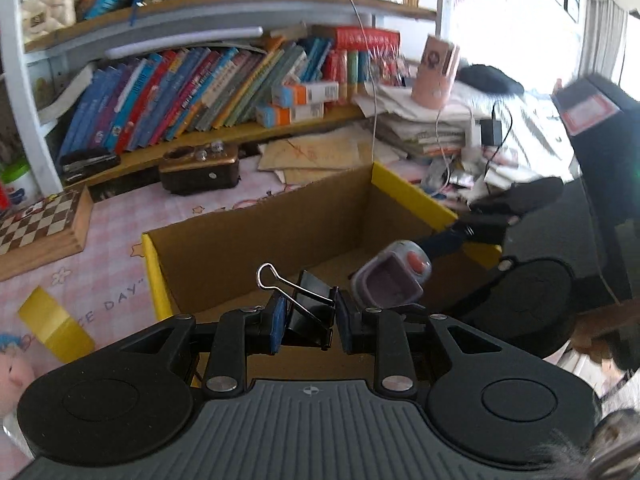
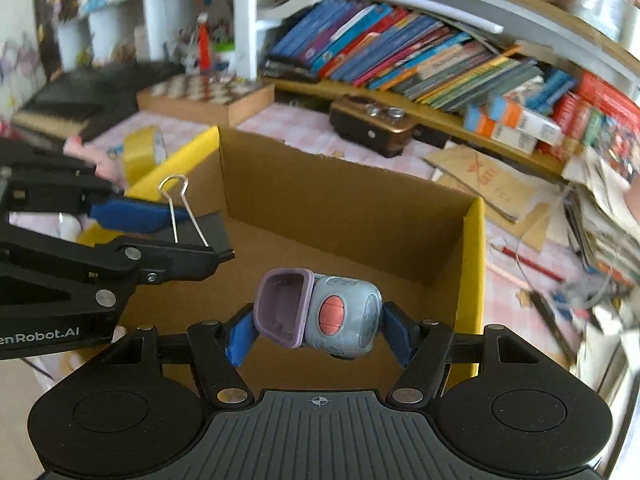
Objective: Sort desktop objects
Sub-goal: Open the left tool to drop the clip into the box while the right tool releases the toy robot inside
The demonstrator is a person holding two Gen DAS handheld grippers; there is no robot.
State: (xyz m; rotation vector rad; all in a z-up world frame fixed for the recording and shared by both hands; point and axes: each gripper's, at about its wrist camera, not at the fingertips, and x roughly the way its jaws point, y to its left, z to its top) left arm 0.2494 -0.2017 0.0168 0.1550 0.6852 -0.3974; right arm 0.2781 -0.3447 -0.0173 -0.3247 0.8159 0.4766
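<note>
An open cardboard box (image 1: 260, 236) with yellow rims stands on the pink desk; it also shows in the right wrist view (image 2: 340, 208). My left gripper (image 1: 308, 324) is shut on a black binder clip (image 1: 308, 308) and holds it over the box's near edge; the clip also shows in the right wrist view (image 2: 212, 232). My right gripper (image 2: 316, 320) is shut on a grey-purple toy gadget (image 2: 320, 312) with a red button, above the box interior. The gadget also shows in the left wrist view (image 1: 392, 276).
A chessboard box (image 1: 40, 224), a dark brown case (image 1: 200, 168), yellow tape roll (image 2: 144, 152) and a yellow strip (image 1: 56, 328) lie around the box. Bookshelf (image 1: 200, 92) behind. Paper piles with a pink cup (image 1: 436, 72) at right.
</note>
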